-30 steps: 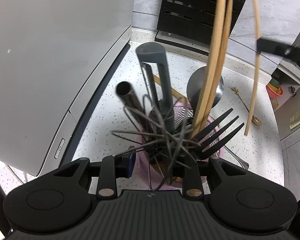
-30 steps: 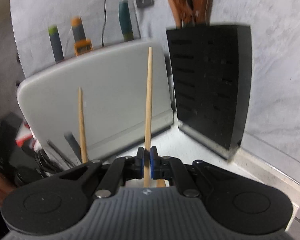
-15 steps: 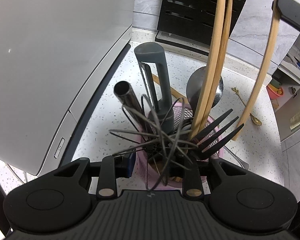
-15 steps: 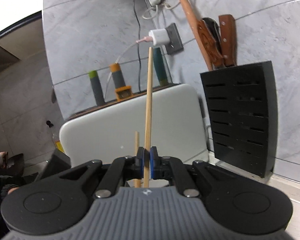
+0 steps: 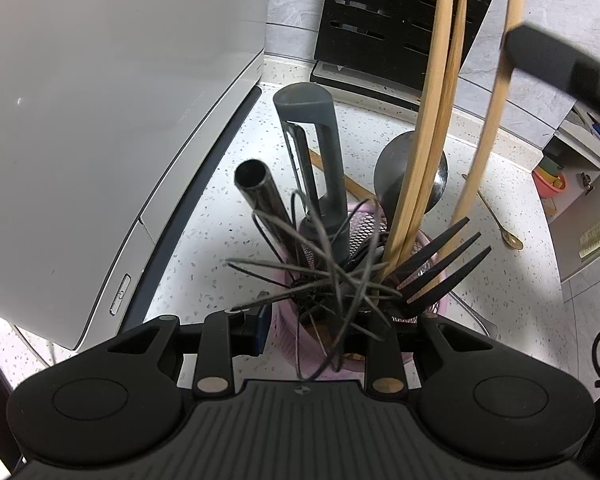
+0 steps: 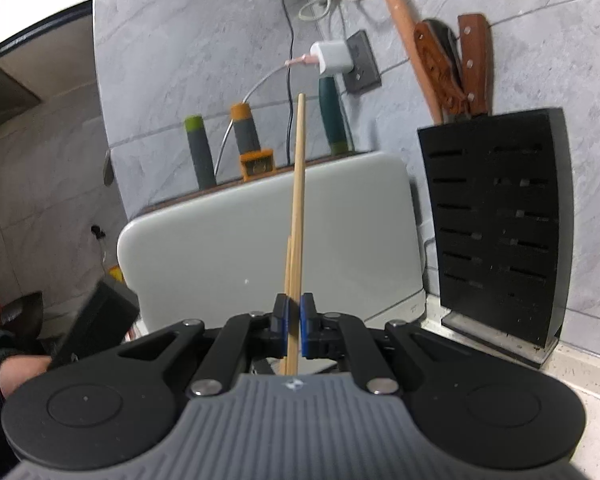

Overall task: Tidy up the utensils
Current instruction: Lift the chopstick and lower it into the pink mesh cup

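Left gripper (image 5: 328, 320) straddles the rim of the pink mesh holder (image 5: 362, 224), low centre of the left wrist view. Jaws part-closed on either side of the rim; the right pad is hidden behind the whisk, so firm contact cannot be told. Likely purpose: steadying the holder so it does not tip or slide on the speckled surface (image 5: 204, 216) while another piece goes in.

Holder is crowded: wire whisk (image 5: 332, 272), black fork (image 5: 440, 268), steel ladle (image 5: 412, 176), grey-handled tool (image 5: 312, 152), two chopsticks (image 5: 428, 120) leaning toward upper right.

Right gripper (image 6: 294, 326), jaws clenched on a single chopstick (image 6: 298, 208), held upright near its lower part, tip toward upper centre of the right wrist view. In the left wrist view this chopstick sits at right, its lower end blurred beside the fork, at or near the holder's right rim. Upright hold suits an end-first drop.

A small gold spoon (image 5: 500, 220) lies on the surface, right of the holder, not yet sorted.
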### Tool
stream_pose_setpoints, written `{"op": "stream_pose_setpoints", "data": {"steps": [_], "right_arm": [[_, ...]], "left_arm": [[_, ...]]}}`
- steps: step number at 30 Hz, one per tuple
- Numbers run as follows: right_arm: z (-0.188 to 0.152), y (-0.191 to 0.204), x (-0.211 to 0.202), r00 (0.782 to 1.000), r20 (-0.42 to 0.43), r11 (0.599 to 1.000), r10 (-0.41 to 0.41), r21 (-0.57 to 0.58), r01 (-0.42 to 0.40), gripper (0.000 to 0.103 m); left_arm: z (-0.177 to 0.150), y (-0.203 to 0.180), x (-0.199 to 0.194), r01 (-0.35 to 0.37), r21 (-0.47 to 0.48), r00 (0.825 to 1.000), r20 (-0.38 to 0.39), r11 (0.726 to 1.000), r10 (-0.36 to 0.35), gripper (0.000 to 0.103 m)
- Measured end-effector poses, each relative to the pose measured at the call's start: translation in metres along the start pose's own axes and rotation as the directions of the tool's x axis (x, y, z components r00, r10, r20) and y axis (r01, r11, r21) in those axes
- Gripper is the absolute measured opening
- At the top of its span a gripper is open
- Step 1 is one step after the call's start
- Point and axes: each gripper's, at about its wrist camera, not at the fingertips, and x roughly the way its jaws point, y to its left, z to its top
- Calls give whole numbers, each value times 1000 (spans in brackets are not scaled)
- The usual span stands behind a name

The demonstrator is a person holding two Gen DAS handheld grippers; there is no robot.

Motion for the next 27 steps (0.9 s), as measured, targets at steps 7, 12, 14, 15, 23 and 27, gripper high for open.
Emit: {"op": "stream_pose_setpoints", "data": {"steps": [7, 12, 14, 15, 23, 27], "right_arm": [[-18, 3, 5, 996, -86, 999, 8, -49, -12, 2], [-31, 6, 9, 988, -156, 996, 12, -80, -25, 2], [-35, 7, 11, 984, -179, 996, 18, -85, -33, 2], [-37, 7, 12, 982, -189, 996, 18, -88, -35, 2], [-44, 7, 15, 973, -231, 995, 18, -96, -41, 2], [-47, 6, 19, 969, -247, 996, 2, -88, -24, 2]], "left_arm": [[-1, 3, 0, 5, -1, 1000, 4, 1000, -5, 33], [-1, 0, 1, 1, 4, 1000, 2, 1000, -1, 33], [-1, 0, 1, 2, 3, 1000, 1, 1000, -2, 33], [0, 0, 1, 2, 4, 1000, 0, 1000, -2, 33], [0, -1, 2, -1, 5, 1000, 1, 1000, 1, 33], [0, -1, 1, -2, 3, 1000, 3, 1000, 2, 33]]}}
